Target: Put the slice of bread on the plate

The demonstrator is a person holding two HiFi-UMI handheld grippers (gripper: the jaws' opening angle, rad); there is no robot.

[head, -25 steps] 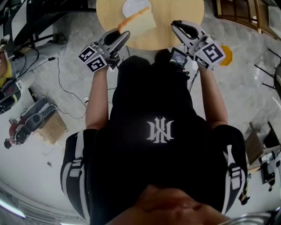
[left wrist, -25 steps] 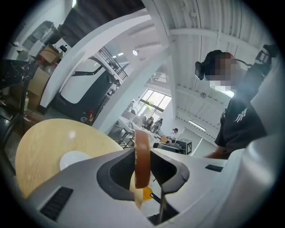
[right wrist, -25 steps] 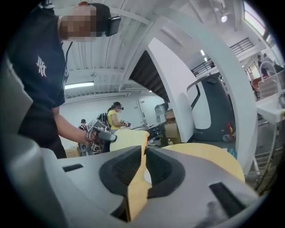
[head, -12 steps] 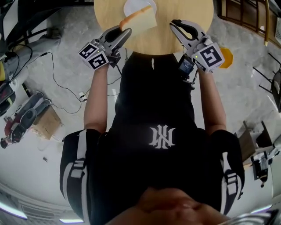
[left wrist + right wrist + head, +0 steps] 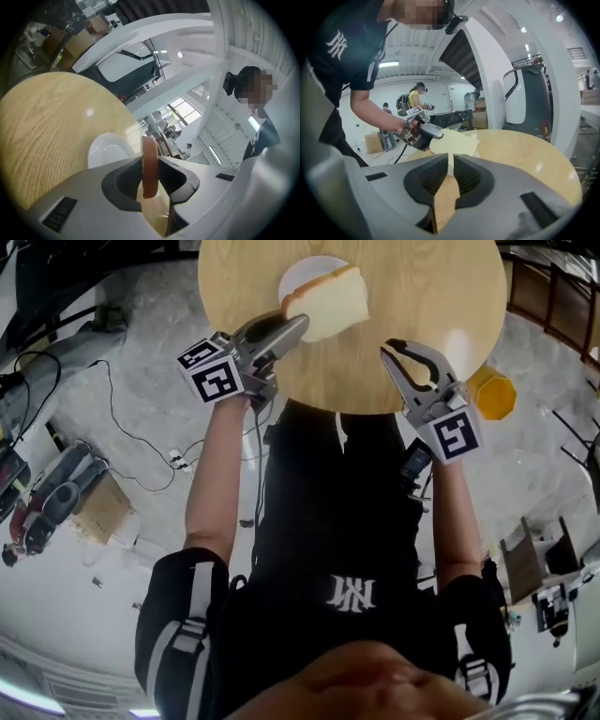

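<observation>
A pale slice of bread (image 5: pixel 330 304) with a brown crust hangs over the round wooden table (image 5: pixel 441 296), partly covering the near right side of a white plate (image 5: pixel 302 271). My left gripper (image 5: pixel 296 324) is shut on the slice's near edge. In the left gripper view the bread (image 5: pixel 150 164) stands edge-on between the jaws, with the plate (image 5: pixel 108 151) just beyond and to the left. My right gripper (image 5: pixel 394 352) hovers over the table's near edge, shut with nothing in it. In the right gripper view its jaws (image 5: pixel 450 165) meet, and the bread (image 5: pixel 457 142) shows beyond them.
The table's near rim (image 5: pixel 328 407) runs just in front of the person's body. On the floor lie a yellow-orange container (image 5: pixel 494 395) at right, cables (image 5: pixel 122 418) and tools with a cardboard box (image 5: pixel 66 502) at left. People stand in the background of the right gripper view.
Both grippers have gone forward and down over the table. The bread, still in the left gripper, has moved from the near edge to over the plate's side.
</observation>
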